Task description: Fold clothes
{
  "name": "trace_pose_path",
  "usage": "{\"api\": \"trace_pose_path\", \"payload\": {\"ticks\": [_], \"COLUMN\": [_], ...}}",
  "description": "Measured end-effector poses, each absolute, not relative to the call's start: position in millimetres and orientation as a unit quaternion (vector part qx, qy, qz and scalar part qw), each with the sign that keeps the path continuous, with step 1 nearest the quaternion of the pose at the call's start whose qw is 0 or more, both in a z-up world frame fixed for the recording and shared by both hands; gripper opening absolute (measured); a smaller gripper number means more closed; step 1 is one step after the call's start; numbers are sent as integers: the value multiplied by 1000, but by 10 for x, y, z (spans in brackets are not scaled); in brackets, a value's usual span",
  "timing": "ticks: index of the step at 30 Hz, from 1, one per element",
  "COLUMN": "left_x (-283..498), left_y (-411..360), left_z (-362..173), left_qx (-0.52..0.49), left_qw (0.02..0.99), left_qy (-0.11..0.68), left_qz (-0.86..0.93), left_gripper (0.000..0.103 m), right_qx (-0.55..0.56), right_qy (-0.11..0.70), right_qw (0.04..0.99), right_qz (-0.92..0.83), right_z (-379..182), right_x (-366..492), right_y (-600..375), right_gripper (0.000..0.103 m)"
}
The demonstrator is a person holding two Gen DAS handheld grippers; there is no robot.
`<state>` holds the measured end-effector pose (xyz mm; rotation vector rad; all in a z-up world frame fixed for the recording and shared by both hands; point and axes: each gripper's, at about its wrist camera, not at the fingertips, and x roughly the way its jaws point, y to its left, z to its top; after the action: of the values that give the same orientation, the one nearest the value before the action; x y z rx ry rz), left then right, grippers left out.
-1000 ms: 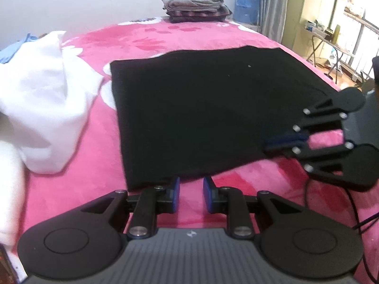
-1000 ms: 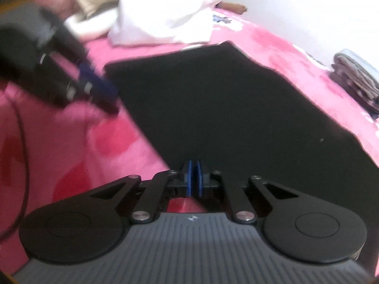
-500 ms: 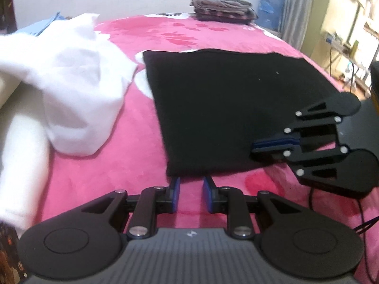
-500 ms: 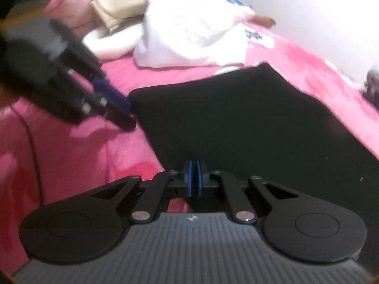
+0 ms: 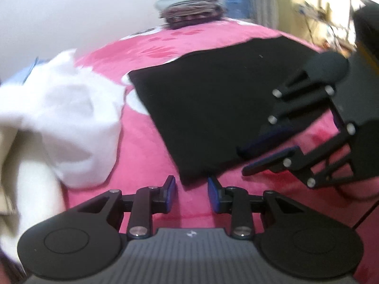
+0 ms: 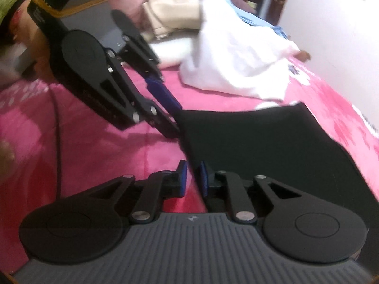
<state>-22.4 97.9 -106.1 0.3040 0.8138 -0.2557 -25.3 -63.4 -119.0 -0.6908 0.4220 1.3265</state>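
Observation:
A black cloth [image 5: 213, 99] lies flat on the pink bedspread [image 5: 146, 156]. My left gripper [image 5: 191, 189] is open, and the cloth's near corner sits just ahead of the gap between its fingers. My right gripper [image 6: 192, 169] is also open, with the black cloth's [image 6: 260, 146] edge running into its gap. The left wrist view shows the right gripper [image 5: 241, 162] straddling the near edge, one finger over the cloth and one over the bedspread. The right wrist view has the left gripper [image 6: 176, 123] at the cloth's corner. Both views are blurred.
A crumpled white garment [image 5: 71, 123] lies left of the black cloth, with beige clothing [image 6: 170, 11] beyond it. A stack of folded clothes [image 5: 191, 11] sits at the far end of the bed. A black cable [image 6: 56, 142] trails over the bedspread.
My right gripper, shut half a second ago, has opened at the cloth's edge. The left gripper's fingers have spread wider. Both cameras have swung and come in closer to the cloth.

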Motion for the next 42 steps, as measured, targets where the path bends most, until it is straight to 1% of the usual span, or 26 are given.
{"api": "trace_pose_path", "payload": {"ticks": [1, 5, 6, 8, 10, 11, 12, 16, 21, 24, 27, 33, 36, 38, 42], "left_x": [-235, -261, -271, -286, -305, -318, -335, -372, -389, -399, -388, -384, -343, -277, -125], "left_y": [952, 901, 893, 884, 873, 864, 853, 869, 886, 887, 942, 1098, 1173, 1247, 1461], "left_z": [-1070, -1094, -1102, -1116, -1123, -1123, -1119, -1106, -1215, -1236, -1203, -1119, -1046, -977, -769], "left_qx": [159, 191, 199, 213, 226, 234, 244, 271, 305, 304, 283, 233, 192, 153, 0], "left_qw": [898, 895, 895, 893, 894, 895, 895, 894, 881, 880, 882, 889, 894, 900, 915], "left_qy": [389, 380, 377, 372, 362, 356, 348, 330, 333, 338, 353, 382, 395, 403, 401], "left_qz": [-127, -135, -134, -135, -134, -134, -133, -134, -142, -140, -131, -103, -86, -67, -51], "left_gripper": [25, 17, 13, 10, 6, 5, 5, 4, 4, 4, 5, 10, 12, 13, 14], "right_qx": [-316, -331, -331, -332, -333, -336, -337, -318, -336, -346, -341, -339, -338, -338, -337], "right_qy": [188, 180, 181, 185, 189, 187, 184, 172, 169, 167, 174, 172, 171, 170, 170], "right_qw": [711, 709, 710, 712, 711, 711, 712, 721, 710, 703, 704, 707, 708, 709, 711], "right_qz": [599, 596, 594, 591, 589, 588, 588, 591, 596, 598, 599, 597, 596, 595, 593], "right_z": [-1194, -1210, -1210, -1212, -1223, -1229, -1226, -1107, -1204, -1262, -1279, -1294, -1302, -1307, -1314], "right_x": [-258, -263, -252, -230, -209, -207, -205, -185, -239, -271, -264, -282, -292, -298, -311], "right_y": [-619, -568, -560, -544, -534, -533, -537, -599, -582, -572, -569, -585, -593, -598, -605], "right_gripper": [16, 16, 16, 16, 13, 6, 2, 1, 1, 1, 1, 3, 4, 4, 4]}}
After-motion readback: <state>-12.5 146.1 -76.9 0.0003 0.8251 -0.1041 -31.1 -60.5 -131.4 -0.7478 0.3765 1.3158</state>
